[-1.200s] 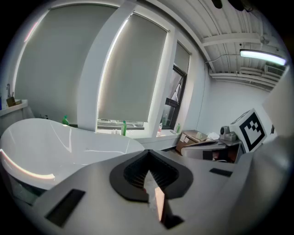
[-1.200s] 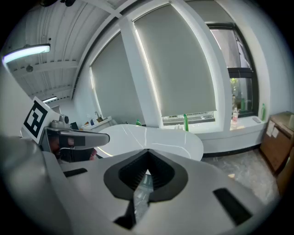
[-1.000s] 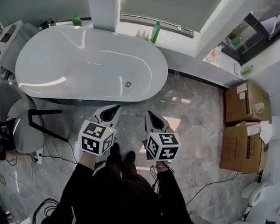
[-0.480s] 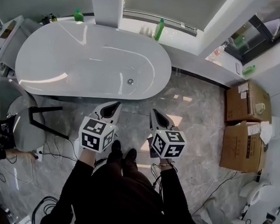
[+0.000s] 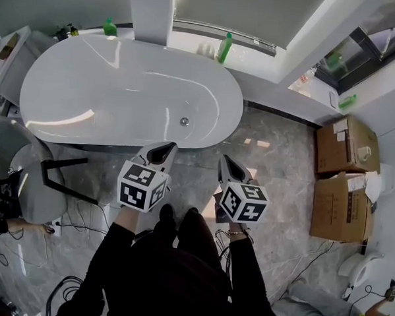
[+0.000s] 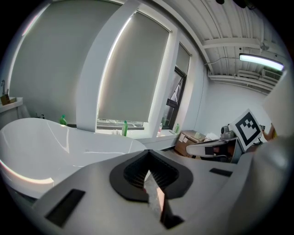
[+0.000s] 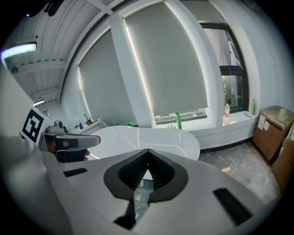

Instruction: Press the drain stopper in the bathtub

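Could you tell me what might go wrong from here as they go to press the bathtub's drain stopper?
1. The drain stopper sits low inside the bathtub, past its near rim; reaching in, the left gripper or right gripper may knock that rim.
2. The stopper is small on a glossy surface, so a shut tip could slip off.
3. Cables lie near the feet: a possible trip.

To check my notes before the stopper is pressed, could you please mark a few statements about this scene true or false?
1. The left gripper and the right gripper are both outside the bathtub. True.
2. The right gripper presses the drain stopper. False: nothing touches it.
3. A green bottle stands on the ledge behind the bathtub. True.
4. The cardboard boxes stand on the person's left. False: on the right.
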`<state>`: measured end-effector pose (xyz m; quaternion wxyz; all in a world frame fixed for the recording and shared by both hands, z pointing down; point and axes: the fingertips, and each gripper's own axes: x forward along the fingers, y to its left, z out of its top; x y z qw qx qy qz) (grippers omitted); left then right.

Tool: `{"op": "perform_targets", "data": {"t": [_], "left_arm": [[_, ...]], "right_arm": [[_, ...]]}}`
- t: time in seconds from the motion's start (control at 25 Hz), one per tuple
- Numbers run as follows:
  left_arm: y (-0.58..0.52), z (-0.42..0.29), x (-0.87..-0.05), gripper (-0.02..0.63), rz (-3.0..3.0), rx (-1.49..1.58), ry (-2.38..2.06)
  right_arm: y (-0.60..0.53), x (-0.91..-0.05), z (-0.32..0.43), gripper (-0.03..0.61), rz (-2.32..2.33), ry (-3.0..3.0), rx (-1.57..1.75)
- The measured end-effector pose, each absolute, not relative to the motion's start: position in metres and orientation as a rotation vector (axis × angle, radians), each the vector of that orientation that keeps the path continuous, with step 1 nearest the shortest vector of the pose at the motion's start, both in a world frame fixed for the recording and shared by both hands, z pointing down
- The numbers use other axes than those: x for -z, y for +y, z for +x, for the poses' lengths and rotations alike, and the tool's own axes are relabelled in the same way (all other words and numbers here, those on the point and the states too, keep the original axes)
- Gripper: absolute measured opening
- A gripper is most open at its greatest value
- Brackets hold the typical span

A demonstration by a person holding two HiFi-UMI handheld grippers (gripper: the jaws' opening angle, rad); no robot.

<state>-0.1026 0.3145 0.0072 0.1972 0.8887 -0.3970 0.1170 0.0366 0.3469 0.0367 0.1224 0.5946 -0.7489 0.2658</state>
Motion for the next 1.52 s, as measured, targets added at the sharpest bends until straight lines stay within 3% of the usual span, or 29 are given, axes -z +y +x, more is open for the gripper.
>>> {"op": "perform_targets", "data": {"t": [0.6, 1.52], "left_arm": [[0.25, -0.108, -0.023, 0.008, 2.433, -0.35, -1.164], [0.063, -0.048, -0.082, 0.008, 2.271, -0.543, -1.276]], "right_arm": [[0.273, -0.05, 0.038, 0.002, 1.658, -2.197, -0.778], [0.087, -0.115, 0.123, 0.002, 1.42, -2.145, -0.876]]}}
